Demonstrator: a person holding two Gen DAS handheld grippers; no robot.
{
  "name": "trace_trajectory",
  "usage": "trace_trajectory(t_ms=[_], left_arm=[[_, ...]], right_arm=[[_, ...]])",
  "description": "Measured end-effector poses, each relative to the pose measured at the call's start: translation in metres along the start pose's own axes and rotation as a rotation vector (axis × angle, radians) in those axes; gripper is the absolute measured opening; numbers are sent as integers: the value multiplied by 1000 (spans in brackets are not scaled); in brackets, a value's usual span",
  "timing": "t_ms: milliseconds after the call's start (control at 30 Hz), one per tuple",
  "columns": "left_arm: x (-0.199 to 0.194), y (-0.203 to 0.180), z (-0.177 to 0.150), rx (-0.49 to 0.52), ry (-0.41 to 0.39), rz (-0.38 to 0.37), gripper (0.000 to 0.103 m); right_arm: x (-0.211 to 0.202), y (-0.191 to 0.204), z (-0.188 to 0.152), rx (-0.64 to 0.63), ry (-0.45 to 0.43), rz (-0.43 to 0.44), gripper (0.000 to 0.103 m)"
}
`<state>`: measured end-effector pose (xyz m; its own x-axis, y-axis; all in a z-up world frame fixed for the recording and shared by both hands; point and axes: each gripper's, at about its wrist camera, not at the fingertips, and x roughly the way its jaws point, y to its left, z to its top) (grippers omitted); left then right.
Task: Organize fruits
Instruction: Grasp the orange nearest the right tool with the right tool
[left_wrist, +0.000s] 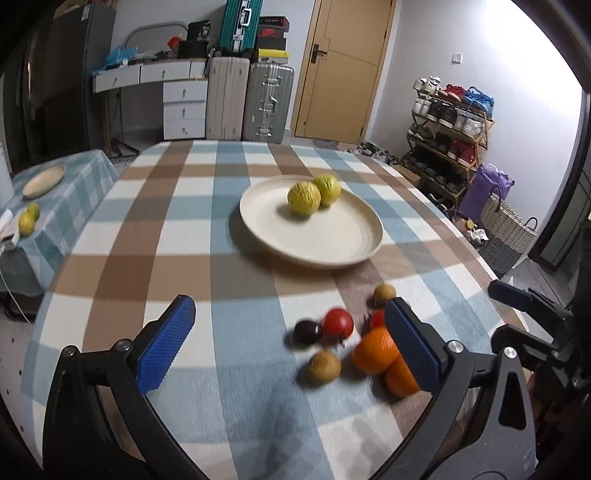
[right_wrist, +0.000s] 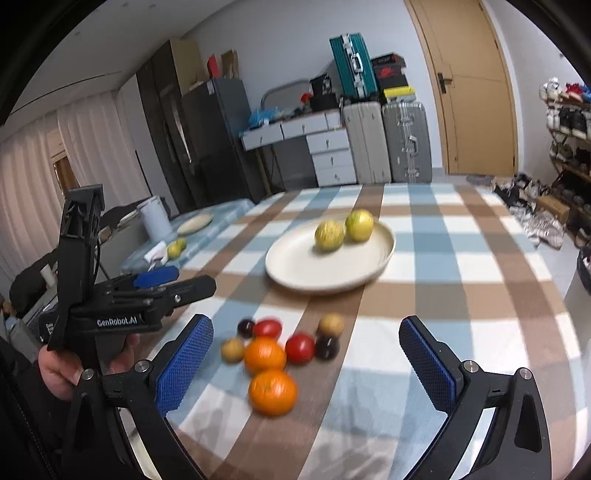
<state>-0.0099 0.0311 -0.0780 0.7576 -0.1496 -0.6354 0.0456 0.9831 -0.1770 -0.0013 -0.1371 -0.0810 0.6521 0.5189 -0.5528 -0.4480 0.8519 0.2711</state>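
A cream plate (left_wrist: 332, 243) (right_wrist: 303, 266) on the checked tablecloth holds two yellow-green fruits (left_wrist: 303, 198) (right_wrist: 329, 235). Nearer me lies a cluster of loose fruit: two oranges (left_wrist: 373, 350) (right_wrist: 272, 391), two red tomatoes (left_wrist: 338, 322) (right_wrist: 300, 348), dark plums (left_wrist: 307, 331) (right_wrist: 327, 346) and small brown fruits (left_wrist: 324, 367) (right_wrist: 331, 324). My left gripper (left_wrist: 291, 350) is open and empty above the cloth, its right pad in front of the oranges. My right gripper (right_wrist: 306, 363) is open and empty, with the cluster between its pads further ahead. The left gripper also shows in the right wrist view (right_wrist: 155, 280).
A side table (left_wrist: 74, 206) at the left carries another plate (left_wrist: 43, 180) and two yellow fruits (left_wrist: 26, 221). Suitcases (left_wrist: 251, 99), drawers, a door and a shoe rack (left_wrist: 447, 129) stand behind. The table edge curves away at the right.
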Motion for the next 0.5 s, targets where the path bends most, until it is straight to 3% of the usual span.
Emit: trace_trajectory(t_ms=[267,500], left_arm=[[6,9,-23,7,53,2,102],[7,12,-26,10,50,2,102]], right_arm=[[14,7,-24,4,78,50,103],[31,20,-37,-37,145,93,102]])
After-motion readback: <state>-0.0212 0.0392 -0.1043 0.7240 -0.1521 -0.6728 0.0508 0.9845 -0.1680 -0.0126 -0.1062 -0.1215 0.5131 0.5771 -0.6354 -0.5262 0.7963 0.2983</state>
